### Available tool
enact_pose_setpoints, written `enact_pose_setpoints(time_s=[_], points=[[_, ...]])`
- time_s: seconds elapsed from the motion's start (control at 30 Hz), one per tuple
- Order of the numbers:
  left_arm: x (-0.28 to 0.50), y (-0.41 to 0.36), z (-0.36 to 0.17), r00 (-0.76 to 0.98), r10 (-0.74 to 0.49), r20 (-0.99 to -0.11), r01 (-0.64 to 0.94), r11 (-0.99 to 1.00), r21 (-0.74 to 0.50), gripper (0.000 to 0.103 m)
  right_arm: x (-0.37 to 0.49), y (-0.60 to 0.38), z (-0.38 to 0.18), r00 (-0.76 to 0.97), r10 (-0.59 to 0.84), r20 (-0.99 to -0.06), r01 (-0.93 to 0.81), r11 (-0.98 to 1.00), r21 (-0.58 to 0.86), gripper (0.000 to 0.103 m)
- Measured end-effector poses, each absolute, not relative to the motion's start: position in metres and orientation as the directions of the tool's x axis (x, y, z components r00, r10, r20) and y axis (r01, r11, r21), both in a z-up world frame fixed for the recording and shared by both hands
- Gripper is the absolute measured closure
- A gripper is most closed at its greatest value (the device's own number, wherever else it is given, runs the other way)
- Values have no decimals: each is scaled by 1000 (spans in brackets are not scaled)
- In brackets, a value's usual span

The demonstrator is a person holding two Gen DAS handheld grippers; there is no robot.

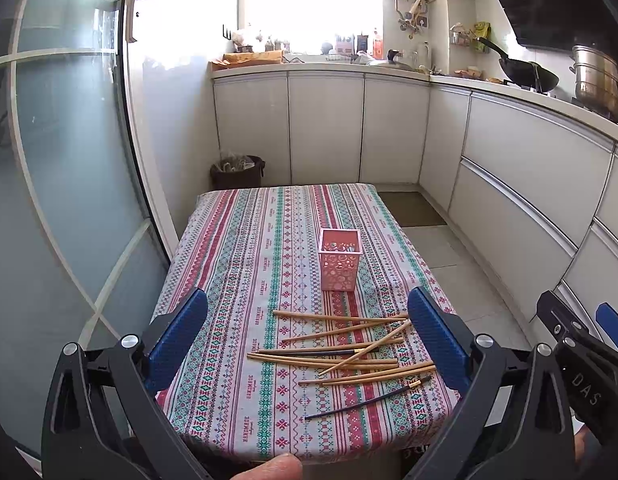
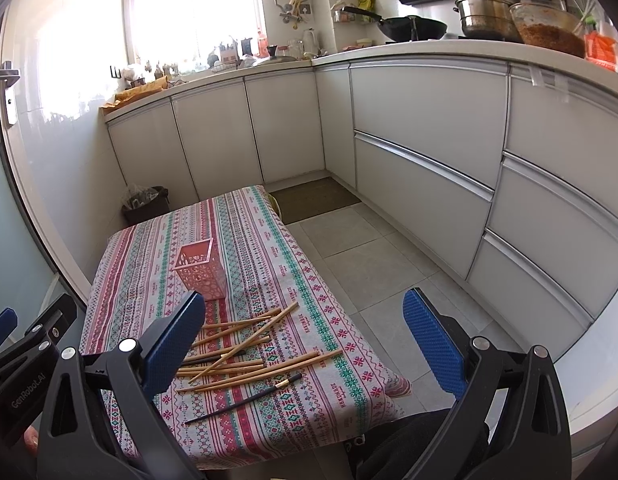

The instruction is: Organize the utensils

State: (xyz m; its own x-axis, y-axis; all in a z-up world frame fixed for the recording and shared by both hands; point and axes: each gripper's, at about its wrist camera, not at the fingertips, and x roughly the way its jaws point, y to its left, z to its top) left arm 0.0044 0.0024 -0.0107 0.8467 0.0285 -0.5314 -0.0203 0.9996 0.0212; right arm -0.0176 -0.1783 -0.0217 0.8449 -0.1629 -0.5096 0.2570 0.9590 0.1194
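Several wooden chopsticks (image 1: 341, 354) lie scattered on the near part of a table with a striped patterned cloth (image 1: 245, 280). A dark chopstick with a gold tip (image 1: 369, 398) lies nearest the front edge. A pink perforated holder (image 1: 339, 260) stands upright and empty just beyond them. My left gripper (image 1: 309, 340) is open and empty, held above the near table edge with the chopsticks between its fingers in view. My right gripper (image 2: 305, 340) is open and empty, to the right of the chopsticks (image 2: 237, 356); the holder (image 2: 201, 272) and dark chopstick (image 2: 245, 400) show there too.
White kitchen cabinets (image 1: 329, 128) run along the back and right. A dark bin (image 1: 237, 172) stands behind the table. A glass door (image 1: 69, 160) is on the left. A floor mat (image 2: 313, 198) lies on the tiled floor right of the table.
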Motion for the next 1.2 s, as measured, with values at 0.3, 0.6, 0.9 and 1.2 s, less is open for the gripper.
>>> enact_pose_setpoints(time_s=[0.3, 0.6, 0.9, 1.2], points=[[26, -7, -31, 798, 7, -603, 43, 997, 69, 7, -7, -202, -34, 818, -154, -555, 304, 934, 188, 7], [82, -70, -105, 592, -141, -793, 601, 733, 318, 7, 22, -272, -85, 756, -67, -651, 407, 827, 387, 7], [137, -118, -187, 208, -87, -974, 826, 549, 127, 7, 71, -296, -145, 667, 25, -744, 447, 786, 427, 7], [220, -166, -212, -15, -137, -991, 827, 555, -89, 49, 96, -331, -188, 595, 181, -783, 518, 658, 546, 7]])
